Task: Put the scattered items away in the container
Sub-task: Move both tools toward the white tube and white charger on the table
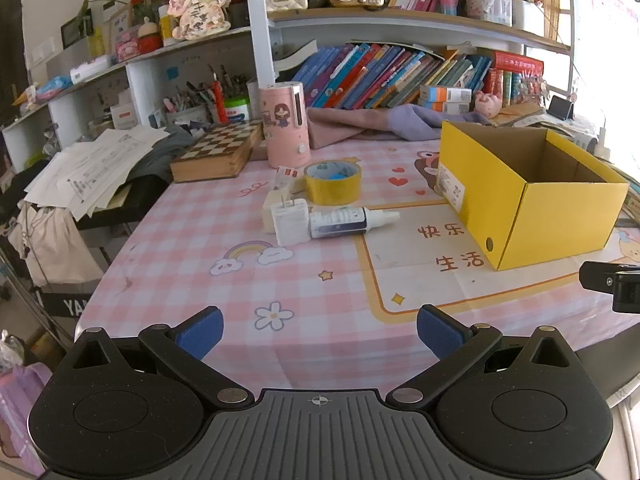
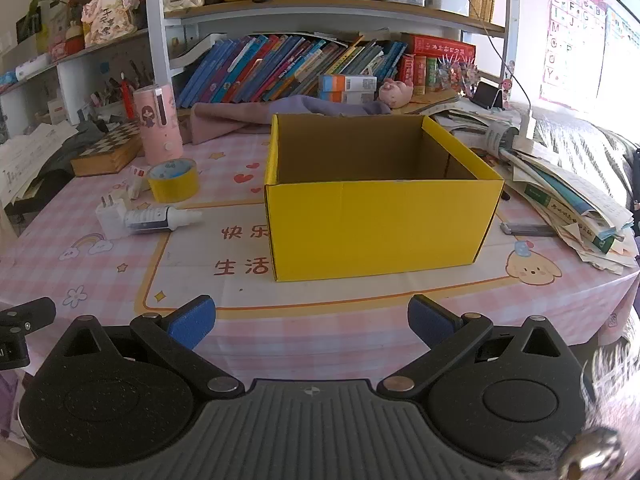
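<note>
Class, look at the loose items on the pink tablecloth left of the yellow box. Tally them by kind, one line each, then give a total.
Tape roll: 1
White plug adapter: 1
Small bottle: 1
Small white item with red marks, kind unclear: 1
Total: 4
All lie outside the yellow box, and what shows of its inside is empty.

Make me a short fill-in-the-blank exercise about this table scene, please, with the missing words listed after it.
1. The open yellow cardboard box has ____ inside it.
2. The white plastic squeeze bottle is ____ on its side, not standing.
3. The white plug adapter touches the bottle's ____ end.
4. The yellow roll of tape sits in front of a ____ cylinder with a cartoon girl.

Missing words: nothing; lying; bottom; pink
</note>
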Demonstrator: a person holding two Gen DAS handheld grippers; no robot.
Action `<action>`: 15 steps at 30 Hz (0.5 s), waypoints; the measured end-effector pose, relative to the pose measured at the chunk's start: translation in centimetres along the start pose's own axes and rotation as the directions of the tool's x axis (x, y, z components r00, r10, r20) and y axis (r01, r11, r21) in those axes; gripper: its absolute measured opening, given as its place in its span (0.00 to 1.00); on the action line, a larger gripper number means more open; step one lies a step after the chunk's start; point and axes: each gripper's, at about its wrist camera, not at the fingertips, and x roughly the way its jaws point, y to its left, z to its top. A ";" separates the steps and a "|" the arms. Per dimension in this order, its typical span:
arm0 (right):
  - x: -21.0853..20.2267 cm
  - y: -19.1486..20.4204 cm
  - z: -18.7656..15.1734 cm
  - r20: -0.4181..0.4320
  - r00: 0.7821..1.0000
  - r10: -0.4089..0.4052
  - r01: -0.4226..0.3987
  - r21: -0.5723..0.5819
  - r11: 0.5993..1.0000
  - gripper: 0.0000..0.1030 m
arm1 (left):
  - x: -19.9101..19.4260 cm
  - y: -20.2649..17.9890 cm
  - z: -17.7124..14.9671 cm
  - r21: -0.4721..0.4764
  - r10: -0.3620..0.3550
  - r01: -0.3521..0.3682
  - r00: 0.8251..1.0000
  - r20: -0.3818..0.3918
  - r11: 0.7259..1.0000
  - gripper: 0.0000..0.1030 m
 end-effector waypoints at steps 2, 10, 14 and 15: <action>0.0 0.1 0.0 -0.001 1.000 0.002 -0.002 -0.003 1.000 1.00 | 0.0 0.0 0.0 0.001 0.000 0.000 1.000 0.000 1.000 1.00; 0.2 0.8 0.2 -0.003 1.000 0.011 -0.011 -0.015 1.000 1.00 | -0.2 0.3 -0.1 0.006 -0.029 0.029 0.999 0.015 1.000 1.00; 0.2 0.9 0.2 -0.004 1.000 0.014 -0.014 -0.019 1.000 1.00 | -0.1 0.3 0.0 0.004 -0.033 0.033 0.999 0.016 0.999 1.00; 0.2 0.9 0.3 -0.004 1.000 0.015 -0.015 -0.019 1.000 1.00 | -0.1 0.3 0.0 0.005 -0.034 0.033 0.999 0.016 0.999 1.00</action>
